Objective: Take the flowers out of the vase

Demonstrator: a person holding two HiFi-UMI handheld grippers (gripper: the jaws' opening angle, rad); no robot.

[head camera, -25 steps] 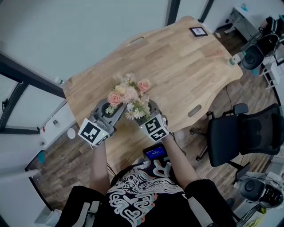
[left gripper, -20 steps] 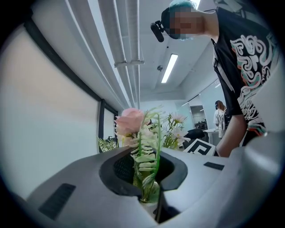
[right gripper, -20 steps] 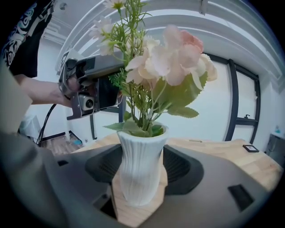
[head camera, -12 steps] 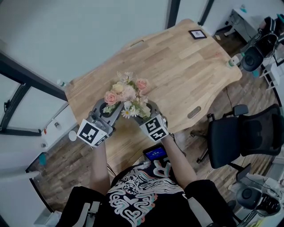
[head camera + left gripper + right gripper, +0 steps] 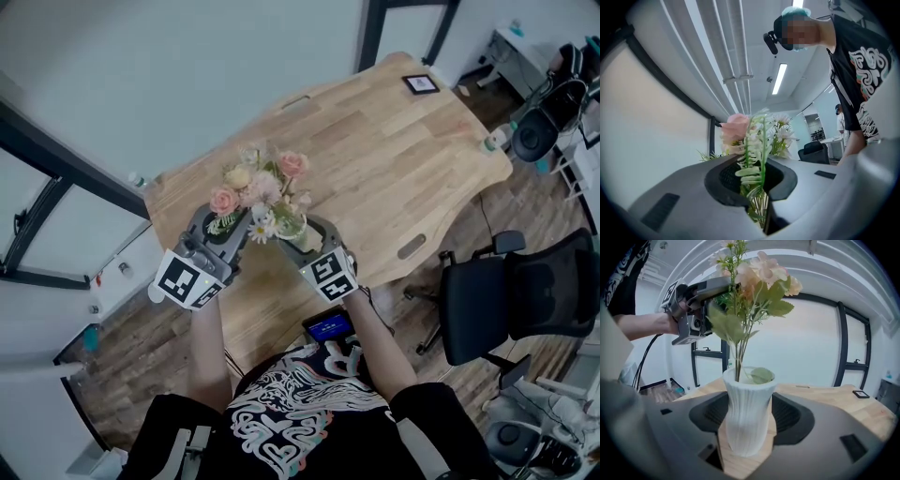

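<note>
Left gripper (image 5: 236,231): jaws clamped together on the stems of the flowers (image 5: 258,186), whose blooms stand at 1 o'clock from its marker cube. The stem ends sit inside the mouth of the vase (image 5: 748,404). The vase is white, ribbed and upright on the wooden table (image 5: 403,150). Right gripper (image 5: 302,234): jaws closed against the vase body, one at 3 o'clock and one at 9 o'clock.

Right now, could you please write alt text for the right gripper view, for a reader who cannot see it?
A white ribbed vase stands on a wooden table, gripped between the jaws of the right gripper. Pink and cream flowers rise from its mouth, stems inside, and the left gripper clamps the stems higher up at upper left.
</note>
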